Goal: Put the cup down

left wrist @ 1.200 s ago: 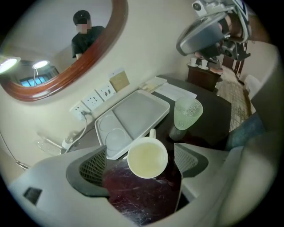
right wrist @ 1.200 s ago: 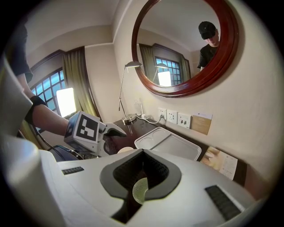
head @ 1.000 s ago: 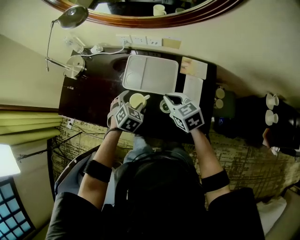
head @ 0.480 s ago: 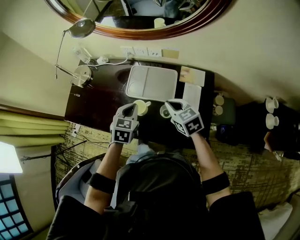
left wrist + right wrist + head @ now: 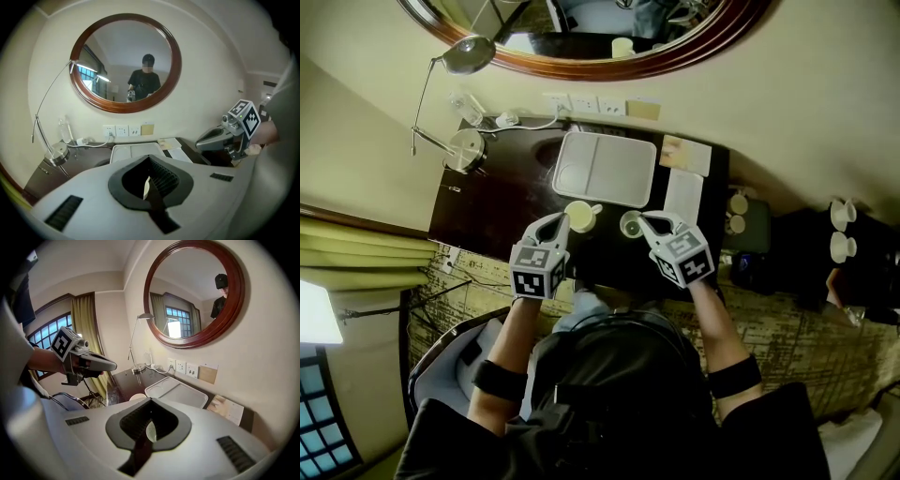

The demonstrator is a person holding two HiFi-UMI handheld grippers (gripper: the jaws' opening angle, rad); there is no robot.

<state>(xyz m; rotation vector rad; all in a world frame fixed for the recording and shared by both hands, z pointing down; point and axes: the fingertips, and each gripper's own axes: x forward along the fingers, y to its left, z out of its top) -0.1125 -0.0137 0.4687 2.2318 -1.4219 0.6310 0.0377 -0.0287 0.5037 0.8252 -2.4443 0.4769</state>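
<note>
- The cream ceramic cup with a side handle (image 5: 579, 217) stands upright on the dark wooden desk (image 5: 492, 202). It is just off the near edge of the white rectangular plastic tray (image 5: 605, 171), towards the tray's left half. Its whole rim shows round and level, so I judge it already set down on its own base.
- The left gripper (image 5: 561, 221) points at the cup from the side away from the tray, its tips just beside the cup's wall. That low, slanted reach suits lowering a cup without tipping it.
- In the left gripper view its jaws look drawn together tip to tip, with a thin cream sliver in the hollow between the ribbed pads. That is probably the cup glimpsed beyond them and not something pinched, though the view is too cramped to be sure.
- The cup's handle points along the tray's near edge towards its right half, away from the left gripper. This leaves the plain wall free for a grip.
- The right gripper (image 5: 646, 220) sits off the tray's near-right corner. Its jaws are likewise closed together, and its tips are just beside a small pale round cup (image 5: 630, 224). It seems parked there to keep clear of the left side's work.
- What remains, by my reading, is to draw the left gripper straight away from the tray without nudging the cup.
</note>
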